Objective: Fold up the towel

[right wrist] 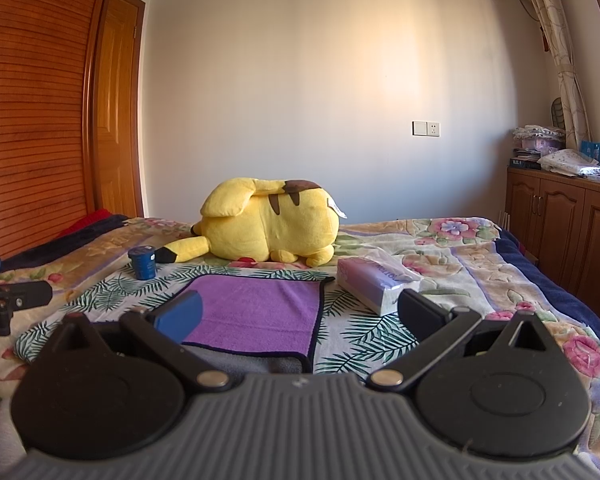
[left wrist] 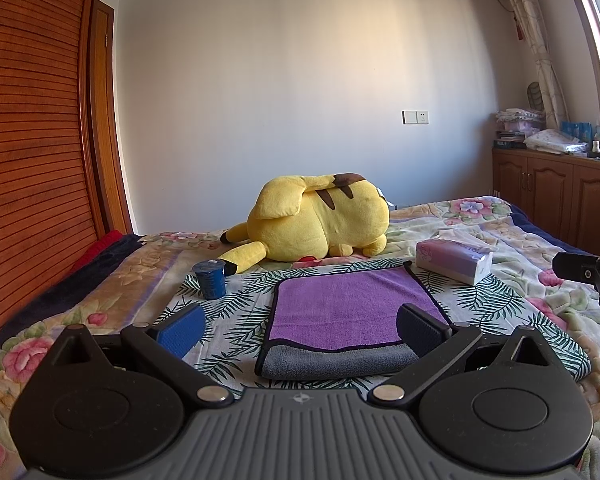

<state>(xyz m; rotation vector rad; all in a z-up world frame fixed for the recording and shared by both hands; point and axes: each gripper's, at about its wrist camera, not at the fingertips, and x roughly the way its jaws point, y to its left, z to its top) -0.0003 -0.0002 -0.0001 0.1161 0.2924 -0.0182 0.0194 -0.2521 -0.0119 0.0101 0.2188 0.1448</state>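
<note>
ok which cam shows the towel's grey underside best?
Left wrist: the towel sits unobstructed between the open jaws, its grey near edge fully visible. Right wrist shows it off-centre, with the grey strip mostly hidden behind the gripper body.

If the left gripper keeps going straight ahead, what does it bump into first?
Probably the purple towel: it lies folded right between the open left gripper fingers. If the gripper passes above it, the yellow Pikachu plush comes next. Height is hard to judge.
</note>
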